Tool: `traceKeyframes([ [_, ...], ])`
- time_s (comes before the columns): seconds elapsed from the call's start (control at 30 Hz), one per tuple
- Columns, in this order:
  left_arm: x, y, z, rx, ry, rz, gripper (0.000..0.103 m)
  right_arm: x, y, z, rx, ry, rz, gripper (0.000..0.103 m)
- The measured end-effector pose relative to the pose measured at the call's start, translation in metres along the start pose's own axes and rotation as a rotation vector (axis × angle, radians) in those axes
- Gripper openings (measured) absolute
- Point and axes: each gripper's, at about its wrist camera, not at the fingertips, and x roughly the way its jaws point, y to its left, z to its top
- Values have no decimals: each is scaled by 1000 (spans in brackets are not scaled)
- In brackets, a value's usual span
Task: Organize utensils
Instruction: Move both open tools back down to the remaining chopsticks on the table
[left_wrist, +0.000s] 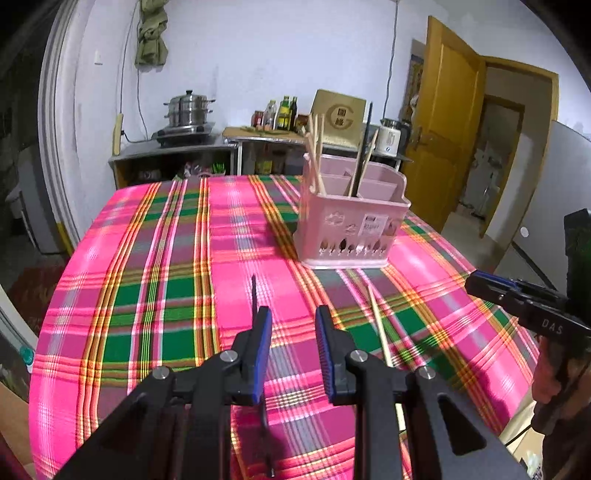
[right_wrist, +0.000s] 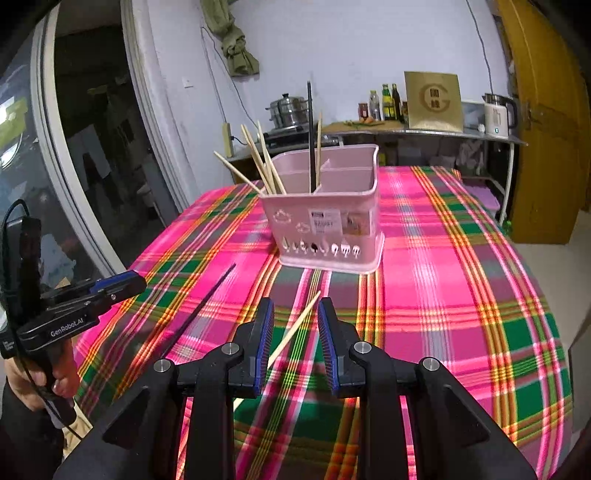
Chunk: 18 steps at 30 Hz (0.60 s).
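A pink utensil caddy (left_wrist: 351, 225) (right_wrist: 325, 221) stands on the plaid tablecloth and holds several wooden chopsticks (right_wrist: 264, 162) and a black chopstick (right_wrist: 312, 136). A loose black chopstick (left_wrist: 254, 299) (right_wrist: 201, 310) and a loose wooden chopstick (left_wrist: 378, 325) (right_wrist: 295, 328) lie on the cloth in front of it. My left gripper (left_wrist: 293, 317) is open and empty, above the cloth between the two loose sticks. My right gripper (right_wrist: 295, 308) is open and empty, above the wooden chopstick. Each gripper shows in the other's view, the right (left_wrist: 517, 299) and the left (right_wrist: 92, 299).
The table (left_wrist: 147, 295) is covered with a pink, green and yellow plaid cloth. Behind it stands a counter with a steel steamer pot (left_wrist: 190, 109), bottles (left_wrist: 282, 114), a gold box (right_wrist: 434, 101) and a kettle (right_wrist: 496, 114). A yellow door (left_wrist: 450, 122) stands open at the right.
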Motion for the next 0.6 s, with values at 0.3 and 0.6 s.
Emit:
traceKeyframes([
  [0.3,39,9,-2,12,97,33,25,28,-1,-8,26,64,14,25],
  [0.6,85,22,5,20,208,66,25,69,-7,-10,67,151,-30,25],
])
